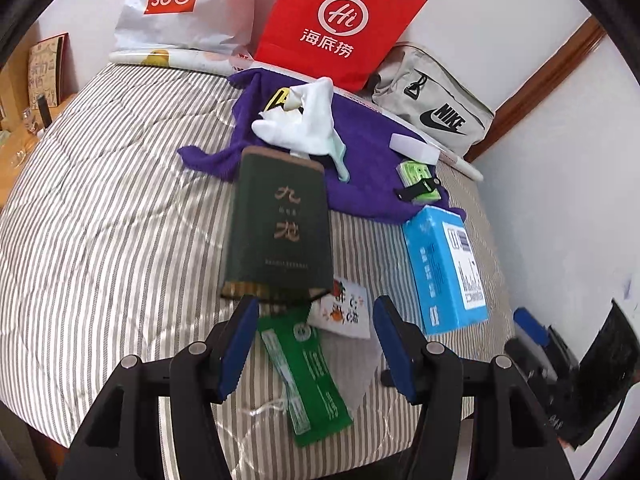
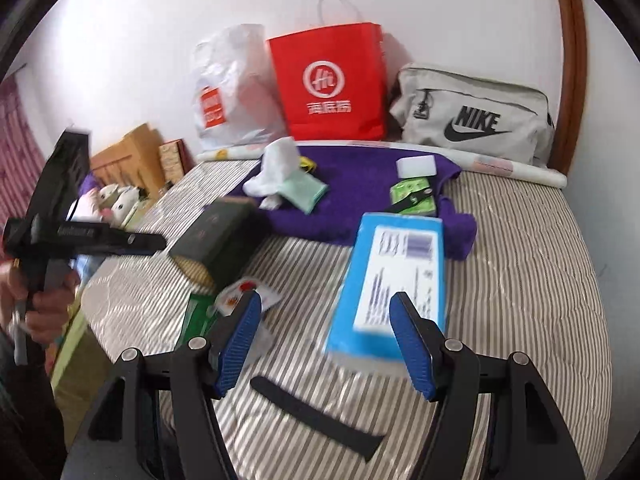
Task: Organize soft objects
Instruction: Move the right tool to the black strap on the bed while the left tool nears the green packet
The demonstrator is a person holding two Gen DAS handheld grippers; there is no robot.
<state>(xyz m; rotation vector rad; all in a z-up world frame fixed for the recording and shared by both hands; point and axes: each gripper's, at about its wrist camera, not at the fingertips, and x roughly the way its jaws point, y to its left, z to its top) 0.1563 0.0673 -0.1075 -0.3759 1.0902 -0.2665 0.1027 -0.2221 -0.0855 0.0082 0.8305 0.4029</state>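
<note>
Bed (image 1: 100,200) with a striped cover is carrying the clutter. Purple towel (image 1: 360,152) is lying spread toward the far edge, holding a crumpled white cloth (image 1: 304,120), a white block (image 1: 414,148) and a small green pack (image 1: 418,178) with a black strap across it.

Dark green box (image 1: 278,224) is lying nearer, its far end overlapping the towel edge and touching the white cloth. Below it a printed card (image 1: 346,308) and a green packet (image 1: 308,376) are lying on the cover, the card partly under the box. Blue box (image 1: 444,268) is sitting just right of these, its far corner at the towel. A black strip (image 2: 316,412) is lying on the cover near the right tool.

Along the wall: a white plastic bag (image 1: 176,4), a red paper bag (image 1: 340,20) and a grey pouch (image 1: 436,100), all standing upright; contents not visible.

Left tool (image 1: 316,340) is hanging released over the green packet and card, nothing between its pads, the dark green box just ahead. Right tool (image 2: 326,344) is hanging released too, the near end of the blue box showing between its fingers, pads not pressing it. A hand (image 2: 40,300) is gripping the left tool's handle at the left of the right wrist view.
</note>
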